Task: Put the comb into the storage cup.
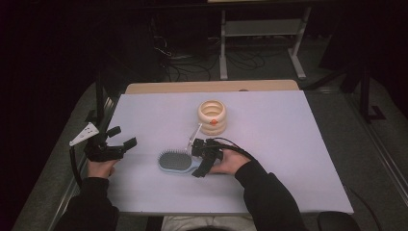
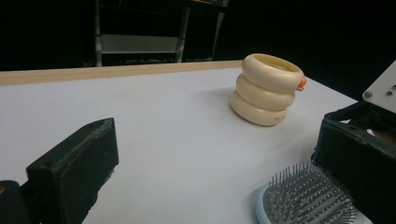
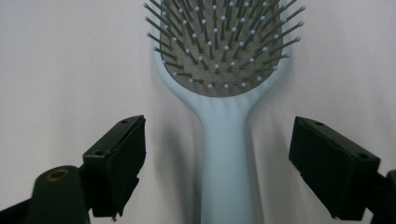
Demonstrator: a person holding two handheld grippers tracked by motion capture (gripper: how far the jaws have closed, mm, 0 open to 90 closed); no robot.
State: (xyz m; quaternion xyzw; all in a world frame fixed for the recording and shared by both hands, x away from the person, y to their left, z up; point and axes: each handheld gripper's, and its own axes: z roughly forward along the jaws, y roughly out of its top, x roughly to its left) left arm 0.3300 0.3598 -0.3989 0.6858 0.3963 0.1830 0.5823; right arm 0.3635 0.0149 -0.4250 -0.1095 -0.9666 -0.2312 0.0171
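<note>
- Hairbrush (image 3: 224,116) lies bristles-up on the white table (image 1: 288,144), handle toward me.
- My right gripper (image 3: 217,172) straddles the handle, jaws spread, pads clear of it.
- My left gripper (image 1: 120,139) rests near the brush head, jaws apart, holding nothing.

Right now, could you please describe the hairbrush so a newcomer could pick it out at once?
On the white table, look in front of the cream ring stack, near the person's edge. The hairbrush lies flat, bristles up, its handle between the open right claw. It is the one pale blue thing there.
</note>
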